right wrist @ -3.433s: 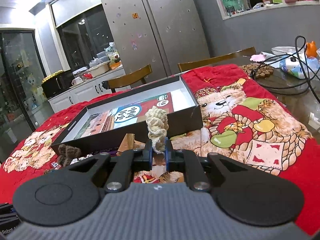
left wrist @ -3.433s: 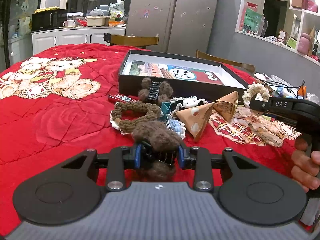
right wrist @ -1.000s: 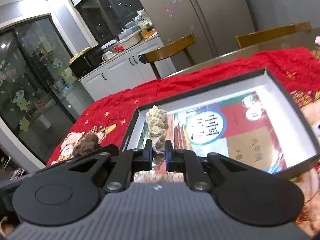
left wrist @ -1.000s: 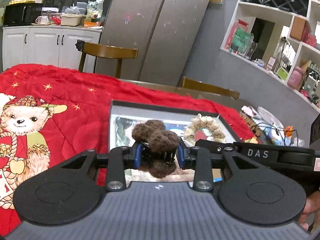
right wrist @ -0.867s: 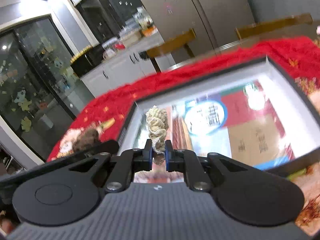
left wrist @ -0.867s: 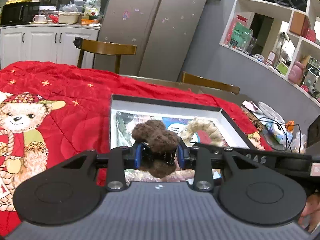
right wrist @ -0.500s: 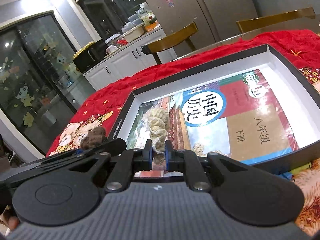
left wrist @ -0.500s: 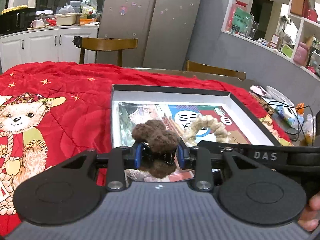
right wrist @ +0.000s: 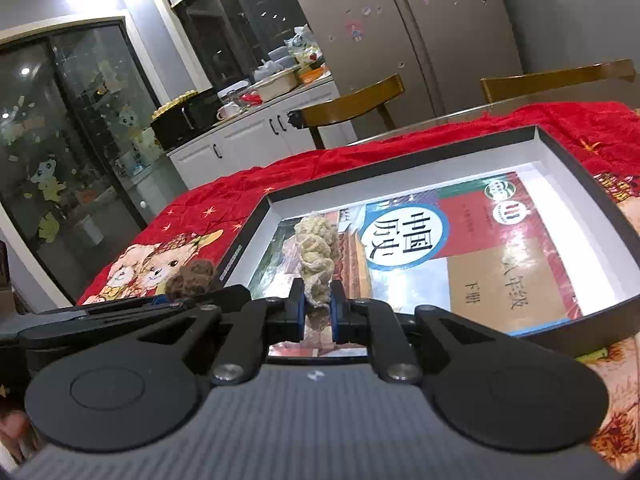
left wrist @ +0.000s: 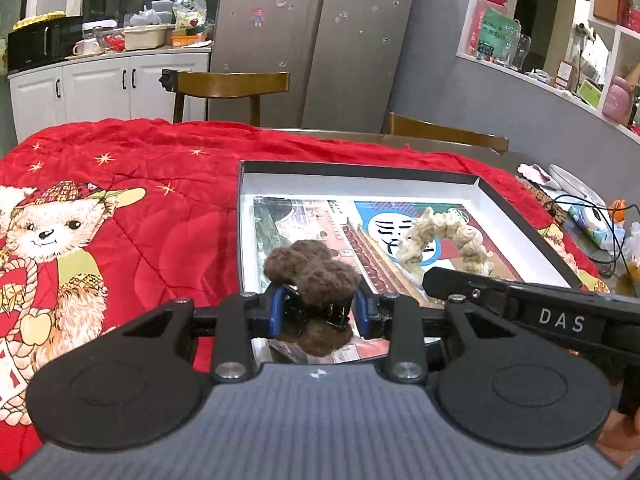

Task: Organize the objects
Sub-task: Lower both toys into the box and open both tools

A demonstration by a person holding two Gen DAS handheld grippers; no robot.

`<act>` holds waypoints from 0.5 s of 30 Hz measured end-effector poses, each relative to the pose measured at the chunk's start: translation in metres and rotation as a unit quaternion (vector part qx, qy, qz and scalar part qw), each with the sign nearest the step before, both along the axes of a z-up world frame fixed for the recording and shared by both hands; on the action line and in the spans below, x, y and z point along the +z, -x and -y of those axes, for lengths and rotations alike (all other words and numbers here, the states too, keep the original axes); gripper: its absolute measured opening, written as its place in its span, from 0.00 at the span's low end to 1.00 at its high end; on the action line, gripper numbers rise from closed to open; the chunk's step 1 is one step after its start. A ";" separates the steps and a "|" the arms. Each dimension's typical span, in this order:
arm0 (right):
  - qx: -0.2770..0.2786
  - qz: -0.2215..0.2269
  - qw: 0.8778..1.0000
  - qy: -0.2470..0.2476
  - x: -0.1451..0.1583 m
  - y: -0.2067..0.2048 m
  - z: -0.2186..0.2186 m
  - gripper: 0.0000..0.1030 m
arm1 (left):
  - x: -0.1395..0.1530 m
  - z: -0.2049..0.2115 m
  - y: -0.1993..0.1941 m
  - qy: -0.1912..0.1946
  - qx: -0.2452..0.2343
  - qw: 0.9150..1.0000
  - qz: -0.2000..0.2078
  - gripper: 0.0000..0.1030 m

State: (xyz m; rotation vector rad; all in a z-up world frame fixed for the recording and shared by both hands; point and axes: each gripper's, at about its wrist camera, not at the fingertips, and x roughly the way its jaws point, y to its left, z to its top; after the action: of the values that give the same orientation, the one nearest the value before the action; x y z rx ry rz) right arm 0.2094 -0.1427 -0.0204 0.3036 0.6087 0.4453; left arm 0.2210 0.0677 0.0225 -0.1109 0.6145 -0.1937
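Left wrist view: your left gripper (left wrist: 318, 314) clamps the brown fuzzy claw clip (left wrist: 314, 276); it has sunk over the black box (left wrist: 360, 168) (right gripper (right wrist: 318, 312) pinches the cream scrunchie (right wrist: 316, 254) there too), so release seems next.

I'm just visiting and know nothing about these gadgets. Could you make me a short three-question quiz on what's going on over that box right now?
1. What does the left gripper hold?
2. True or false: the cream scrunchie lies loose on the red quilt.
3. What lies flat in the black box: A) a book, B) a plate, C) a phone?

Key:
1. A fuzzy brown hair claw clip, pinched between its jaws.
2. False. The right gripper is shut on it, holding it above the box.
3. A, a book with a red and blue cover.
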 end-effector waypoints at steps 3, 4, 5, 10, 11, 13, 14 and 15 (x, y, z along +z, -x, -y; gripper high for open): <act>0.003 -0.001 1.000 0.000 -0.002 -0.001 0.002 0.14 | -0.001 0.001 0.001 -0.004 -0.001 1.000 0.000 0.38; 0.003 -0.002 1.000 -0.001 -0.003 -0.002 0.002 0.14 | -0.002 0.002 0.001 -0.005 -0.002 1.000 0.001 0.38; 0.003 -0.005 1.000 -0.002 -0.004 -0.003 0.002 0.14 | -0.002 0.003 0.001 -0.007 -0.003 1.000 0.000 0.38; 0.010 -0.005 1.000 0.001 -0.004 -0.004 0.002 0.14 | -0.004 0.003 0.000 -0.006 -0.001 1.000 -0.004 0.38; 0.011 -0.005 1.000 0.001 -0.004 -0.004 0.002 0.14 | -0.004 0.003 0.000 -0.005 -0.001 1.000 -0.005 0.38; 0.014 -0.005 1.000 0.000 -0.005 -0.003 0.001 0.14 | -0.004 0.003 0.000 -0.004 -0.002 1.000 -0.007 0.38; 0.016 -0.004 1.000 0.000 -0.005 -0.003 0.001 0.14 | -0.004 0.003 0.001 -0.004 -0.002 1.000 -0.006 0.38; 0.018 -0.004 1.000 0.000 -0.005 -0.003 0.001 0.14 | -0.004 0.003 0.001 -0.006 -0.003 1.000 -0.006 0.38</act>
State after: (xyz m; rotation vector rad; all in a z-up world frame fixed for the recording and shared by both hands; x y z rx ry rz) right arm 0.2122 -0.1432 -0.0251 0.2948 0.6228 0.4785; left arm 0.2204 0.0648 0.0186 -0.0997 0.6280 -0.1951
